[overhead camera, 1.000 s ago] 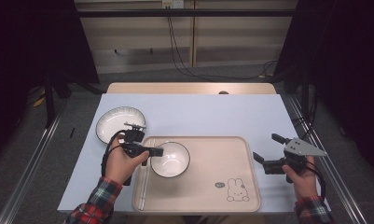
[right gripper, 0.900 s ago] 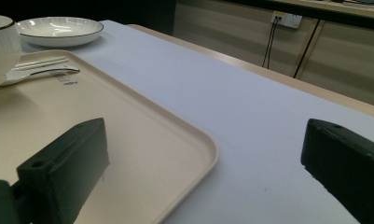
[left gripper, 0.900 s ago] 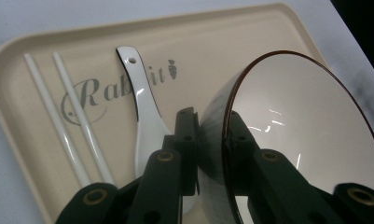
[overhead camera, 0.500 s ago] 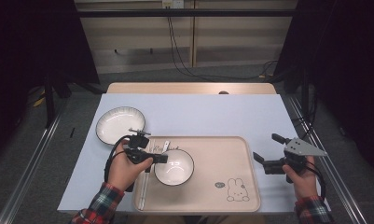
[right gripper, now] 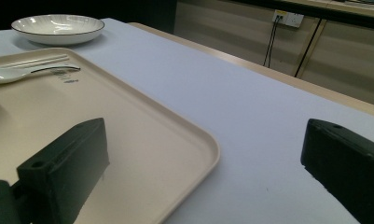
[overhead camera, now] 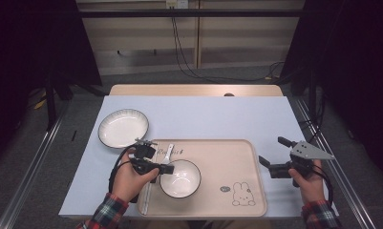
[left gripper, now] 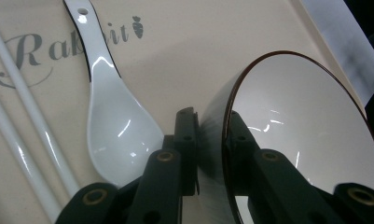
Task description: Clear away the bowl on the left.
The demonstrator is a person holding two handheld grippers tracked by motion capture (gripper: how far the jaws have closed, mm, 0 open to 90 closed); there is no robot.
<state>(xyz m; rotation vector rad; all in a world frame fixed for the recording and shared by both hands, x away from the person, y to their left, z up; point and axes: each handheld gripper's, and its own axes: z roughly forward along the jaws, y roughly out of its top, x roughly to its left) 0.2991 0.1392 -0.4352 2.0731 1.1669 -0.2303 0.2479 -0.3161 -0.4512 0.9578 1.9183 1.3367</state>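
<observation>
While the left gripper (overhead camera: pixel 166 168) pinches the bowl (overhead camera: pixel 180 178) by its rim, one jaw sits inside the wall and one outside (clear in the left gripper view, jaws closed on the edge (left gripper: pixel 224 140)). Bowl lies on the tray (overhead camera: pixel 237 157), left half, its centre to the right of the fingers, so any set-down or slide runs along that line. Spoon (left gripper: pixel 111 116) and chopsticks (left gripper: pixel 26 121) lie just beside it on the tray's left side, long axes running front to back. Right gripper (overhead camera: pixel 275 157) hangs open and empty over the tray's right edge, well apart from the bowl; left hand is the nearer.
</observation>
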